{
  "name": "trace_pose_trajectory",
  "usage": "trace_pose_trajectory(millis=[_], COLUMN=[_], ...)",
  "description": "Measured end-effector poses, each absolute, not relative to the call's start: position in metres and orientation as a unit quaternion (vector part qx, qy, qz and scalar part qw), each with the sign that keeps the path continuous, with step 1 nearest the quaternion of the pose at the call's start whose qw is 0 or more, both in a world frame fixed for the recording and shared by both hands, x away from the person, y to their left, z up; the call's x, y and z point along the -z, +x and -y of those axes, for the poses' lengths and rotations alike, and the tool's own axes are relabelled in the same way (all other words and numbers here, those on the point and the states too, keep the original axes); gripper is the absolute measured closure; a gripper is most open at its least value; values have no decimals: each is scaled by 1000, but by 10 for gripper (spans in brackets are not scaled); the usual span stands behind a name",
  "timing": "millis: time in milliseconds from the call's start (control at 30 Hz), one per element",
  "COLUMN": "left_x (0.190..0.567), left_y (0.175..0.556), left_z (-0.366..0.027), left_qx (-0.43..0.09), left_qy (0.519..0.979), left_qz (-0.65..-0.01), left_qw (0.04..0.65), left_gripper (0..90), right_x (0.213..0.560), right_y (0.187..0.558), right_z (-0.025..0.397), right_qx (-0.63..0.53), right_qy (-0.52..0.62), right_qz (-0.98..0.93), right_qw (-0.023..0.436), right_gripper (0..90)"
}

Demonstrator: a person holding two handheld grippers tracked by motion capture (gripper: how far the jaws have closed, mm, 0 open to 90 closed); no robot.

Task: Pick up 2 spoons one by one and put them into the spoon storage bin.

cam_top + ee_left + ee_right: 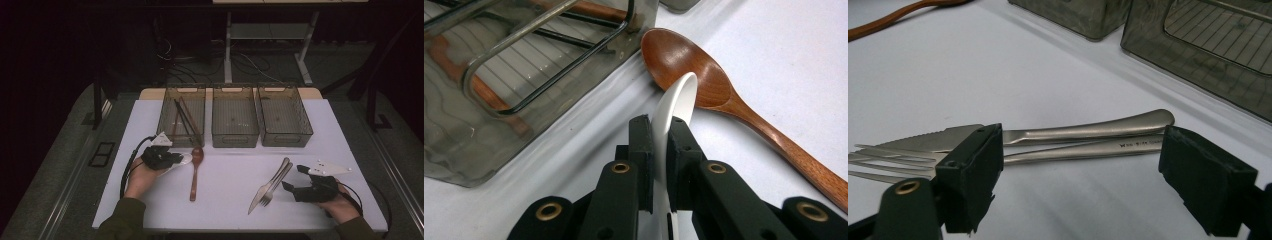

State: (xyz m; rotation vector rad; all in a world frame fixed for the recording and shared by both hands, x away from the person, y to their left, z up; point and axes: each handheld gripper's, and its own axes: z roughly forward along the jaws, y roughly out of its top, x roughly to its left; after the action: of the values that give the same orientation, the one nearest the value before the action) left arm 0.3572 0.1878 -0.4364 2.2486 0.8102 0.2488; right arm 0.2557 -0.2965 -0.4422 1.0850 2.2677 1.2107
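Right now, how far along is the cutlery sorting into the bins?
Done: chopsticks lie in the left bin. In hand: the left gripper is shut on a white spoon beside the wooden spoon; the right gripper is open by the knife and fork. Left: those four pieces; the middle bin and right bin look empty.

White surface (230,200) with cutlery and bins

Three smoky bins (234,121) stand along its far side; a wooden spoon (194,172), knife (266,189) and fork (278,183) lie nearer.
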Motion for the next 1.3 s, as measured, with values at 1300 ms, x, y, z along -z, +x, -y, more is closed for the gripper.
trace_pose_trajectory(millis=[1300], left_x=[396], left_y=[343], left_z=[-160], left_qx=[-105], left_qy=[857], left_qz=[-294], left_qw=[411], left_gripper=[831], right_x=[444], right_y=[256], right_z=[292], right_qx=[-439], right_qy=[386], right_qz=[-796], right_qw=[156], right_gripper=[120])
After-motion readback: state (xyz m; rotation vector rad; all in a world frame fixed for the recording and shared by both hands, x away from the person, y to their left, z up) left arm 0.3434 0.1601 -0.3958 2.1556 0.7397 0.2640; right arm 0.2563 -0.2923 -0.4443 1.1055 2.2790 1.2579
